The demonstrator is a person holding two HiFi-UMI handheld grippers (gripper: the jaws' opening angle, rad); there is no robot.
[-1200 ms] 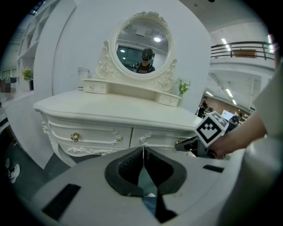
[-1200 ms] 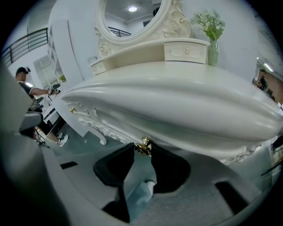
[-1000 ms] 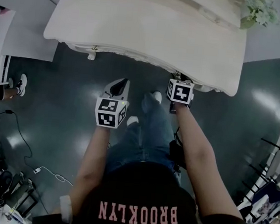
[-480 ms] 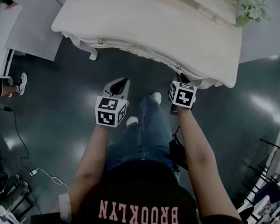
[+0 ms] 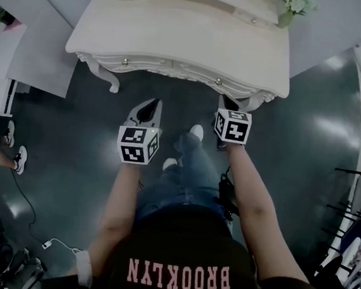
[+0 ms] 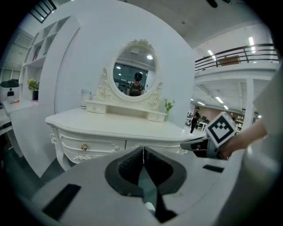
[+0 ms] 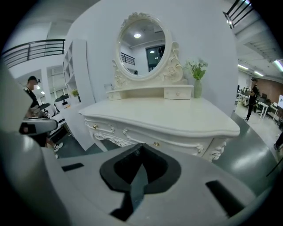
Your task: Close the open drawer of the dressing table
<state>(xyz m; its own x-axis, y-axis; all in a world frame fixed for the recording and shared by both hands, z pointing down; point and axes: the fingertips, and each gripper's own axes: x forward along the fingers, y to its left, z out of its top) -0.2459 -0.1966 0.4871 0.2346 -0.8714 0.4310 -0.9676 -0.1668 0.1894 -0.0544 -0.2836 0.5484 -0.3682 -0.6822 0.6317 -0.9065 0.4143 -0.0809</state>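
Judging by its build, the drawer of the dressing table is a stiff painted wooden box. It should be light when empty and slide straight on its runners. The flat front beside the small brass knob is the place to push. The carved trim and the knob look easier to chip or slip off. From above, both drawer fronts look flush with the table's curved front edge, so the closing seems done.

The left gripper has its jaws pressed together with nothing between them. The right gripper is likewise closed and empty. Both are held over the dark floor, well apart from the table.

Compared with 1 second ago, the right gripper has come away from the table's front, where it sat right by the knob. Its jaws have also closed. The left gripper has drawn back too. The table now sits higher and smaller in the head view.
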